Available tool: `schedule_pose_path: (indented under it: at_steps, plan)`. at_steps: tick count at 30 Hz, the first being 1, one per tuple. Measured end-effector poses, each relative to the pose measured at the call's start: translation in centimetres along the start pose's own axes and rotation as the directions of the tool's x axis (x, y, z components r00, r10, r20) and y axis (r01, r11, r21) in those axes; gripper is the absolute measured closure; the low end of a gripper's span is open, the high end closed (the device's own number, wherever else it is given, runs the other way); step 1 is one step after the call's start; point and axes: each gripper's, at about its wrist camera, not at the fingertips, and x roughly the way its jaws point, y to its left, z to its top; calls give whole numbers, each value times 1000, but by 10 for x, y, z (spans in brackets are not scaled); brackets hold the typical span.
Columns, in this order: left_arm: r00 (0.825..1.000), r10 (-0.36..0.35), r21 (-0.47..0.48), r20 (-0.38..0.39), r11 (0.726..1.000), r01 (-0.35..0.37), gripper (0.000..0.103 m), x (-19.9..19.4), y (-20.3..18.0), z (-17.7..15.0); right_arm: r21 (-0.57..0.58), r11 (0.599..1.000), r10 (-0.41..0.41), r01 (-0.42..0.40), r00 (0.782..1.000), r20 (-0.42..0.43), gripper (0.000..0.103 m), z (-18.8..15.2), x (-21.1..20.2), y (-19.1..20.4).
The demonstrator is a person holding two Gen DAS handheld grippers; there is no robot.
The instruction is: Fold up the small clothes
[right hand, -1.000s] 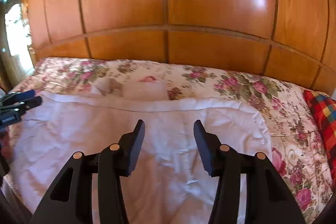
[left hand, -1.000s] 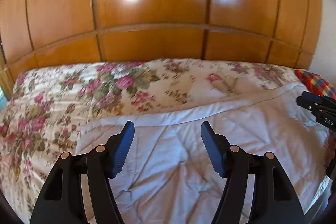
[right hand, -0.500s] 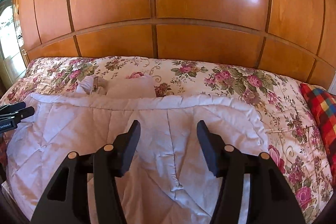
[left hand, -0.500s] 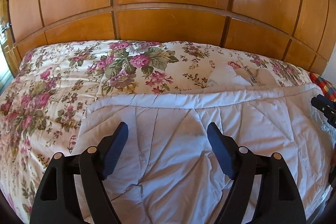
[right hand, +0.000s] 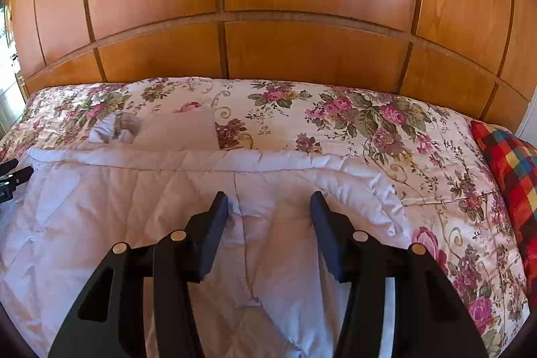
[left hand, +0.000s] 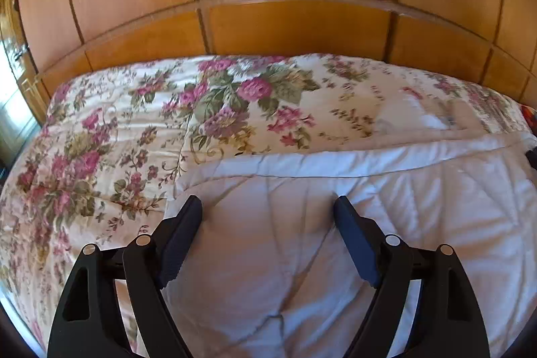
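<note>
Low in the left wrist view: left tool (left hand: 267, 202), jaws opening, nothing between the dark blue pads (left hand: 183, 234) but bare bedding. Tilted downward over a white quilt (left hand: 419, 217), creased and stitched in diamonds, filling the lower right of that frame.

Low centre of the right wrist view: right tool (right hand: 269, 197), jaws apart at a narrower gap, gripping nothing. Likewise angled down at the quilt, with a stitched seam and a small pucker of fabric showing in the gap. Far left edge of the same frame: a black sliver of the left tool, over the quilt's edge.

Beyond the quilt's folded upper hem, on a floral bedspread (left hand: 134, 140) of pink roses and green leaves: the small clothes. Left of centre in the right wrist view, a folded pale garment (right hand: 178, 131), flat and squared, its near edge hidden by the hem. Just beside it on the left, touching it, a crumpled white garment (right hand: 112, 130). Both blurred at the right of the left wrist view.

Right edge of the right wrist view: a checked cushion (right hand: 510, 166) in red, yellow and blue on the bedspread. Across the top of both frames: glossy wooden panels (left hand: 302, 32)
</note>
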Motion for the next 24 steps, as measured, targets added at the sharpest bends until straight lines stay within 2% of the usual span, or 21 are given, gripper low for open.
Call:
schedule_pose_path:
  at_steps: [6, 9, 12, 18, 19, 21, 22, 24]
  plan:
    - [999, -38, -68, 6, 997, 38, 15, 24, 12, 0, 65, 996, 55, -54, 998, -16, 50, 2, 28, -17]
    - [994, -107, -134, -11, 985, 105, 12, 36, 25, -1, 111, 989, 99, -97, 995, -12, 48, 0, 37, -29]
    - [982, -188, -207, -3, 961, 183, 12, 44, 38, -5, 163, 978, 129, -128, 992, 3, 48, -4, 44, -39]
    - [985, -172, -192, -10, 967, 167, 11, 41, 31, -5, 165, 979, 114, -116, 993, 20, 46, -5, 41, -39]
    - [987, -160, -182, -14, 971, 154, 11, 36, 30, -4, 157, 982, 105, -108, 994, 27, 43, -5, 36, -37]
    - [992, -124, -153, -8, 981, 121, 11, 20, 26, -3, 149, 982, 110, -117, 992, 54, 31, -5, 19, -37]
    - [994, -110, -135, 24, 984, 112, 11, 4, 24, -3, 154, 982, 102, -111, 992, 68, 27, -5, 10, -37]
    - [986, -132, -125, 97, 982, 144, 11, -25, 21, -5, 183, 979, 68, -86, 992, 102, 27, -7, -16, -38]
